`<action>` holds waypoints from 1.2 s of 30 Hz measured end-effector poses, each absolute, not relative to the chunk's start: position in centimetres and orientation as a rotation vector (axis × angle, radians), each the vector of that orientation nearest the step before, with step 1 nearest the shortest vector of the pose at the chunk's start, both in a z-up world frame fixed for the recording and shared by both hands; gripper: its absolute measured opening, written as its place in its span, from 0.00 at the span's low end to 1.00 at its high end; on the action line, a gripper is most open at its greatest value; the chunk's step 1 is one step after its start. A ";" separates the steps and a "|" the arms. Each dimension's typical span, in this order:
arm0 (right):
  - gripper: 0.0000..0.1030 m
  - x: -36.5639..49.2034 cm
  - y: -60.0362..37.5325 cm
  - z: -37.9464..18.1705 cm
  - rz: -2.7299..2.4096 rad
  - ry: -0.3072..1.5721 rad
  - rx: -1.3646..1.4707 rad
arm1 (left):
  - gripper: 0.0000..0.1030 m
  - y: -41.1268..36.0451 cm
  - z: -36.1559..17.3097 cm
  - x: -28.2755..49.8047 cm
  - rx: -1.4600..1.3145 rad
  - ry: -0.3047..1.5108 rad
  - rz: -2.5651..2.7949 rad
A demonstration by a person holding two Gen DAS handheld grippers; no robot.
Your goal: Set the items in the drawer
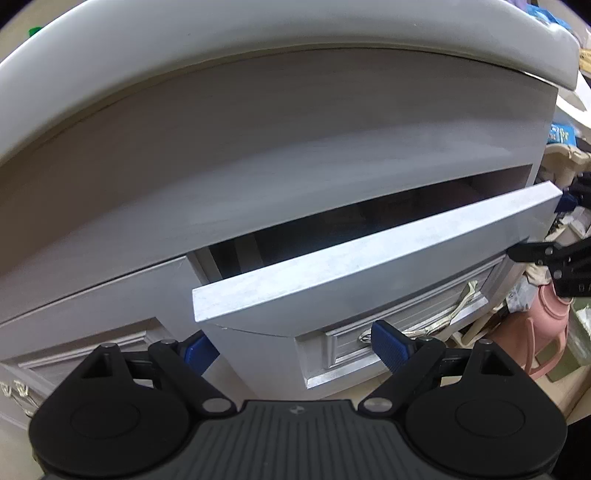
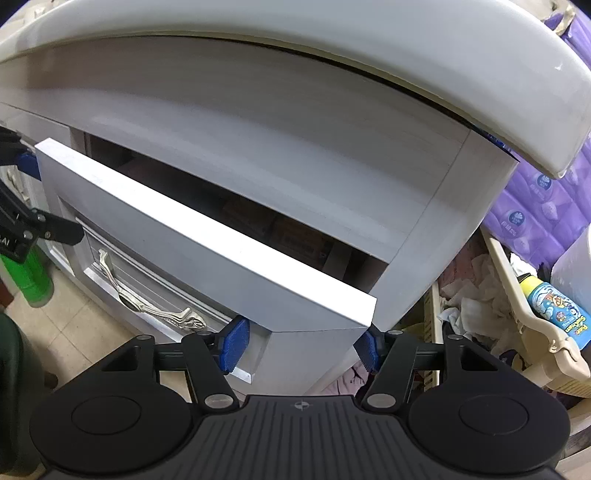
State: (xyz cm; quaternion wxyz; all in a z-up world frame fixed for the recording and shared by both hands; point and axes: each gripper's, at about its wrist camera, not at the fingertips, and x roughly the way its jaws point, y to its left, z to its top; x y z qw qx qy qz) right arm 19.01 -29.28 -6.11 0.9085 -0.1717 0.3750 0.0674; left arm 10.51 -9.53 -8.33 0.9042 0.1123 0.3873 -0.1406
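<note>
Left wrist view: the grey drawer (image 1: pixel 369 258) stands partly pulled out of its cabinet (image 1: pixel 258 147), under a rounded white top (image 1: pixel 258 22). The left hand-held gripper (image 1: pixel 295 349) is released. Its blue pads (image 1: pixel 391 349) stand wide around the drawer front's lower left corner, and the right pad sits clear of the panel. At the far right a pink jug (image 1: pixel 543 325) stands on the floor.

Right wrist view: a green bottle (image 2: pixel 26 273) stands at the left, by the drawer's far end. The ornate metal handle (image 2: pixel 147 295) lies across the front panel, free of either tool. The right hand-held gripper (image 2: pixel 301 347) straddles the near corner of the drawer front. Whether its pads press on the wood I cannot tell.

The drawer looks stiff and fairly heavy, with smooth painted faces that pads may slide on. The handle seems the surer hold.

No item is in either gripper. Dim brown boxes (image 2: pixel 295 236) already show inside the gap.

To the right, a beige basket (image 2: pixel 535 332) with crumpled cloth (image 2: pixel 472 295) and a blue cartoon bottle (image 2: pixel 561 314) crowds the cabinet's side, in front of purple tissue packs (image 2: pixel 535 206).
</note>
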 end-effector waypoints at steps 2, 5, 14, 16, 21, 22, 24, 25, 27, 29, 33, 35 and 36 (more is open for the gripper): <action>0.58 18.8 -29.4 -6.2 0.140 0.772 -0.356 | 1.00 -9.6 -8.5 10.1 0.216 0.800 -0.284; 0.58 18.5 -29.6 -6.4 0.140 0.771 -0.356 | 0.95 -9.9 -8.7 9.5 0.216 0.796 -0.264; 0.58 17.6 -30.3 -6.8 0.139 0.772 -0.357 | 0.78 -10.4 -9.4 7.1 0.258 0.794 -0.263; 0.58 17.0 -30.5 -7.0 0.140 0.772 -0.357 | 0.78 -10.5 -9.6 6.3 0.262 0.796 -0.265; 0.58 15.8 -30.9 -7.3 0.140 0.768 -0.355 | 0.78 -11.1 -10.0 4.4 0.267 0.801 -0.265; 0.58 15.7 -31.0 -7.4 0.140 0.768 -0.354 | 0.78 -11.2 -10.1 4.0 0.267 0.801 -0.266; 0.58 15.5 -31.2 -7.5 0.139 0.770 -0.353 | 0.78 -11.4 -10.4 3.4 0.266 0.800 -0.265; 0.58 15.4 -31.3 -7.6 0.138 0.771 -0.352 | 0.78 -11.5 -10.5 3.1 0.265 0.801 -0.264; 0.58 15.2 -31.4 -7.7 0.136 0.773 -0.352 | 0.78 -11.8 -10.7 2.5 0.264 0.803 -0.263; 0.58 14.9 -31.6 -7.8 0.136 0.775 -0.352 | 0.78 -12.0 -10.9 1.9 0.263 0.806 -0.261; 0.58 14.0 -32.1 -8.2 0.138 0.774 -0.353 | 0.79 -10.8 -7.3 7.5 0.267 0.809 -0.260; 0.58 15.2 -31.7 -8.0 0.135 0.775 -0.351 | 0.80 -9.9 -7.6 7.9 0.266 0.810 -0.259; 0.58 15.6 -31.7 -8.0 0.133 0.776 -0.350 | 0.80 -9.8 -7.7 7.8 0.263 0.811 -0.257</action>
